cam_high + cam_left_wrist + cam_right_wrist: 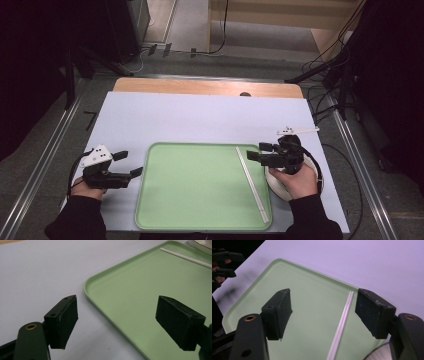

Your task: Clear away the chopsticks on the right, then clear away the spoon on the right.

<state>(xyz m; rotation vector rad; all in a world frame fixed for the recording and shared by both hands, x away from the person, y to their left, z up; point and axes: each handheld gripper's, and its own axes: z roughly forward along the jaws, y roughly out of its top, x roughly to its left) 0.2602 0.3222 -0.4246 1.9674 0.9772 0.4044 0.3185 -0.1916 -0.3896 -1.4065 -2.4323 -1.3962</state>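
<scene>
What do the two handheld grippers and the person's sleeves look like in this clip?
Both the left gripper and the right gripper are black, with two blocky jaws faced by flat dark pads; brass-coloured rivets mark the jaw arms. Each carries a grey three-cornered plate and trails a black cable. The sleeves are black.

Table evenly lit from above, surroundings dark; soft shadows; close-up jaws slightly blurred.

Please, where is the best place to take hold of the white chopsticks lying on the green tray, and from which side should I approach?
Probably grip the white chopsticks near their middle, coming straight down from above with the open right hand-held gripper, jaws set across their length. They lie flat and close together on the green tray, so both sides are free, while the tray rim crowds the near end.
</scene>
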